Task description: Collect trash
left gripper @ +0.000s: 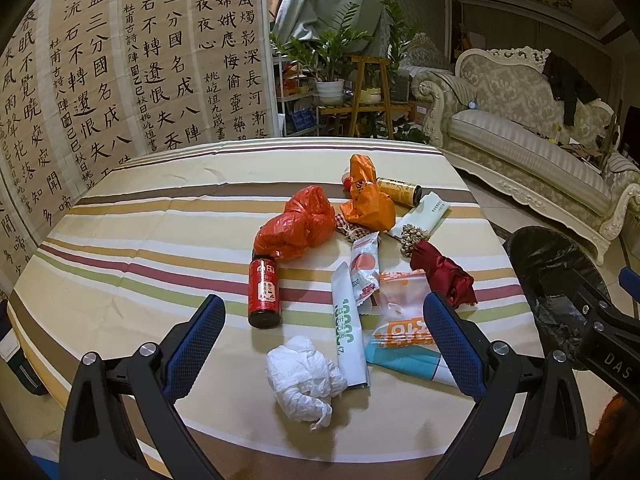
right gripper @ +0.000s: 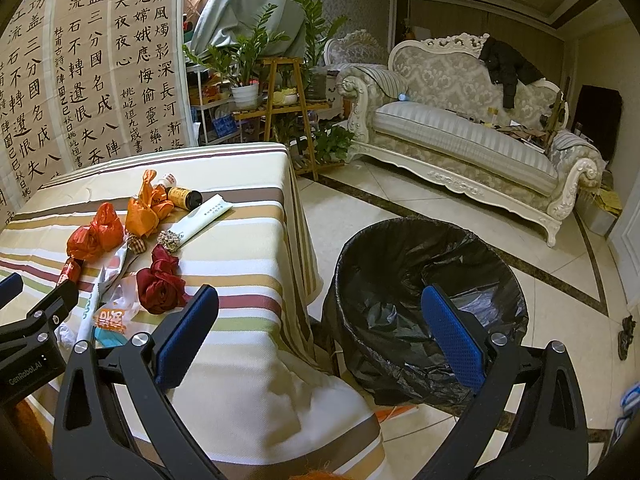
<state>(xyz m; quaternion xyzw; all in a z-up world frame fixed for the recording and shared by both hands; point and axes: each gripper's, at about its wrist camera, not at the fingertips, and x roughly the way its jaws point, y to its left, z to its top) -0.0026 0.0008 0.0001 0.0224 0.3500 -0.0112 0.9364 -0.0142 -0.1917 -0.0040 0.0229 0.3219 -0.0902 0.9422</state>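
Trash lies on the striped tablecloth (left gripper: pixel 120 240): a crumpled white tissue (left gripper: pixel 302 380), a red bottle (left gripper: pixel 263 294), a red plastic bag (left gripper: pixel 298 222), an orange bag (left gripper: pixel 366 196), a yellow can (left gripper: pixel 400 190), white wrappers (left gripper: pixel 350 328), an orange-and-blue packet (left gripper: pixel 404 332) and a dark red cloth flower (left gripper: pixel 446 278). My left gripper (left gripper: pixel 324 312) is open above the near wrappers, empty. My right gripper (right gripper: pixel 320 304) is open and empty, between the table edge and the black-lined trash bin (right gripper: pixel 432 280). The flower also shows in the right wrist view (right gripper: pixel 160 280).
A cream sofa (right gripper: pixel 460 136) stands across the tiled floor (right gripper: pixel 560 288). A wooden plant stand (right gripper: pixel 282 96) with potted plants is behind the table. Calligraphy screens (left gripper: pixel 100 80) stand along the table's left. The bin stands on the floor to the right of the table.
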